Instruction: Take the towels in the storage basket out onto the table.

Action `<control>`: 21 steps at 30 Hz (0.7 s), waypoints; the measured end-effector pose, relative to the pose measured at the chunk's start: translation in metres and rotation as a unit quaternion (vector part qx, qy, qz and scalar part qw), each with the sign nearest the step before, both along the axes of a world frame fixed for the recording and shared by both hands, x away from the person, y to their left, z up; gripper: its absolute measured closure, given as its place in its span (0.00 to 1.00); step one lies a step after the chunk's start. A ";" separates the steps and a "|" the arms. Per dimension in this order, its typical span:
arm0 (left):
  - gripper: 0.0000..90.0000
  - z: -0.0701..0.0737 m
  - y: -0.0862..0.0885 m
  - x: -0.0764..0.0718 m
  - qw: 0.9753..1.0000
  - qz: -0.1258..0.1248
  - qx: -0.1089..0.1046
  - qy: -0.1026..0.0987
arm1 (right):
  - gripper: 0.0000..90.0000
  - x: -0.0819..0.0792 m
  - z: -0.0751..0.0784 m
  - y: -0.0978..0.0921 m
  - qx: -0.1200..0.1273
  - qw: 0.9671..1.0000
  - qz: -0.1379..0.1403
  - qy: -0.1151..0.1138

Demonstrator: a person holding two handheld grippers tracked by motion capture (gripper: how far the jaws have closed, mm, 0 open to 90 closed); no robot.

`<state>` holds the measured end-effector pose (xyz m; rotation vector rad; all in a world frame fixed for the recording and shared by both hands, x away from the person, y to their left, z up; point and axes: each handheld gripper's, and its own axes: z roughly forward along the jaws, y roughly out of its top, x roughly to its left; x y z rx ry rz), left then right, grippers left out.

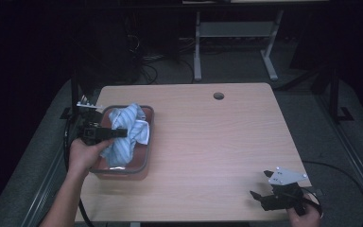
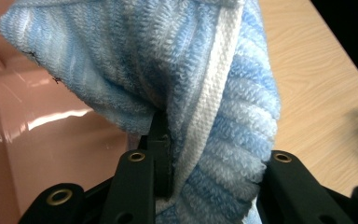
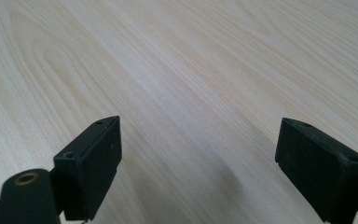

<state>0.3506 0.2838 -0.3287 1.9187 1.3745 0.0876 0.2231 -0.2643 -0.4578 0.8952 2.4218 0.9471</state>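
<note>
- Where the counter (image 1: pixel 208 137) nears its left edge, a grey-rimmed bin (image 1: pixel 147 142) with pinkish walls sits, and a blue-and-white striped towel (image 1: pixel 125 130) is bunched up in it, rising above the rim.
- The left hand-held gripper (image 1: pixel 116 133) reaches in over the bin's left rim, held by the person's left hand (image 1: pixel 82 155), with its jaws in the towel's folds.
- In the left gripper view, the towel (image 2: pixel 191 84) hangs draped between the black jaws; a fold is pinched at one inner pad, so this hand-held gripper is clenched on the towel (the cloth covers much of the other jaw).
- Behind the towel in that view, the bin's pink inner wall (image 2: pixel 42 135) shows with bright glare streaks, and bare counter (image 2: pixel 317 79) lies on the other side of it.
- The right hand-held gripper (image 1: pixel 260 187) rests far from the bin, near the counter's front right corner, with the person's right hand (image 1: pixel 305 215) at the counter's edge.
- Its grey three-cornered plate (image 1: pixel 287 176) sits on top, tilted.
- In the right gripper view, the jaws of the right hand-held gripper (image 3: pixel 198 154) stand wide apart with nothing between them (released), above plain wood grain (image 3: pixel 177 70).
- The bin's right side faces a long stretch of counter, with a round cable hole (image 1: pixel 218 96) farther back.
</note>
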 end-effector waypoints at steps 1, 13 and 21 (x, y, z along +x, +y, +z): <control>0.74 0.005 0.000 -0.001 1.000 0.000 -0.004 -0.005 | 0.15 0.000 0.000 0.000 0.001 1.000 -0.001 0.000; 0.74 0.029 -0.005 -0.004 1.000 -0.003 0.003 -0.026 | 0.15 -0.001 0.002 -0.002 0.008 1.000 -0.010 -0.001; 0.74 0.036 -0.011 -0.003 1.000 -0.012 0.000 -0.028 | 0.15 -0.002 0.003 -0.003 0.014 1.000 -0.013 0.001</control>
